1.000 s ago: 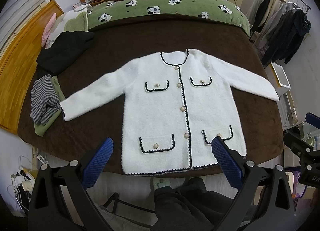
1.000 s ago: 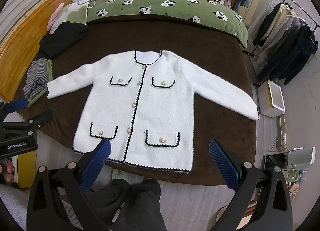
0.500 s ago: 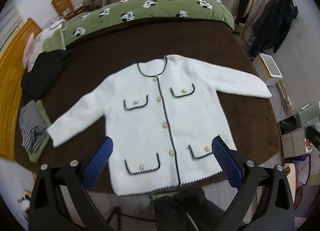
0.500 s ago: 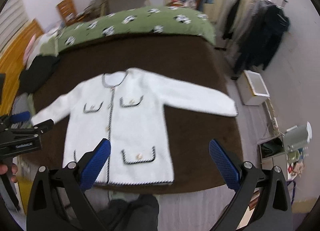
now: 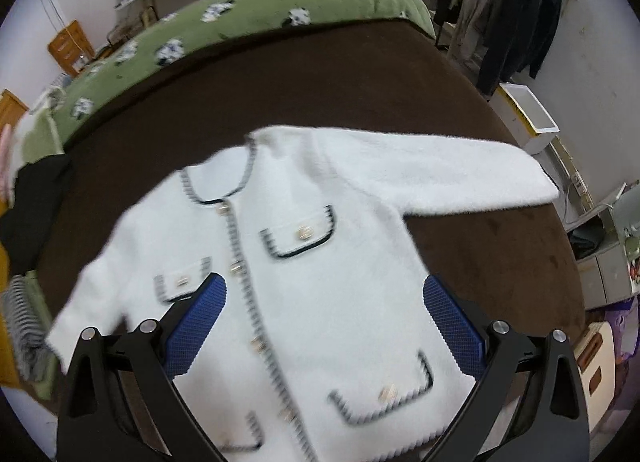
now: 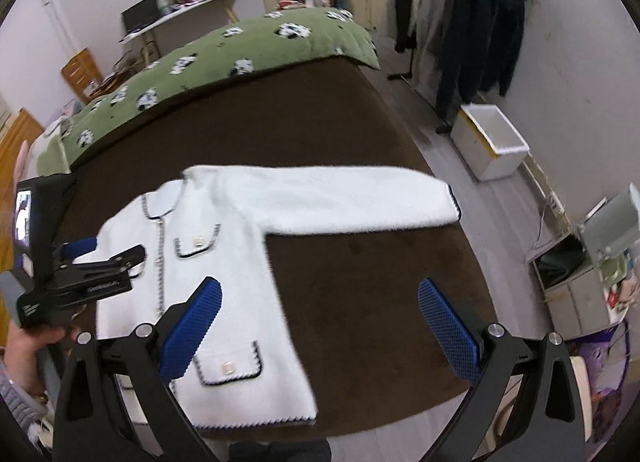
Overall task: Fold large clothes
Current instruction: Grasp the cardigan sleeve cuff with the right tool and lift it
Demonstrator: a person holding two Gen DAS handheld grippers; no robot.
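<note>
Here, my white cardigan (image 5: 320, 282) lies flat on the brown blanket (image 5: 320, 93) that covers the bed. Its front faces up. It has black trim, gold buttons and four little pockets. One sleeve (image 6: 340, 197) sticks straight out to the right side, and its cuff is close to the edge of the bed.

My left gripper (image 5: 325, 326) hangs over the middle of the cardigan. Its two blue fingers (image 5: 196, 326) are spread wide and hold nothing. From the right camera I can see my left gripper (image 6: 104, 250) out at the left, with my hand (image 6: 28, 354) around its handle.

My right gripper (image 6: 320, 326) is wide open too, and it is empty. One blue finger is over the side of the cardigan and the other is over the bare brown blanket.

A green blanket (image 5: 260, 17) with black and white spots lies at the far end of the bed. A black cloth (image 5: 32, 205) and a striped cloth (image 5: 22, 322) sit at the left edge. Dark coats (image 6: 480, 13) hang on a rack by the wall, and a white box (image 6: 490, 141) sits on the floor under them.
</note>
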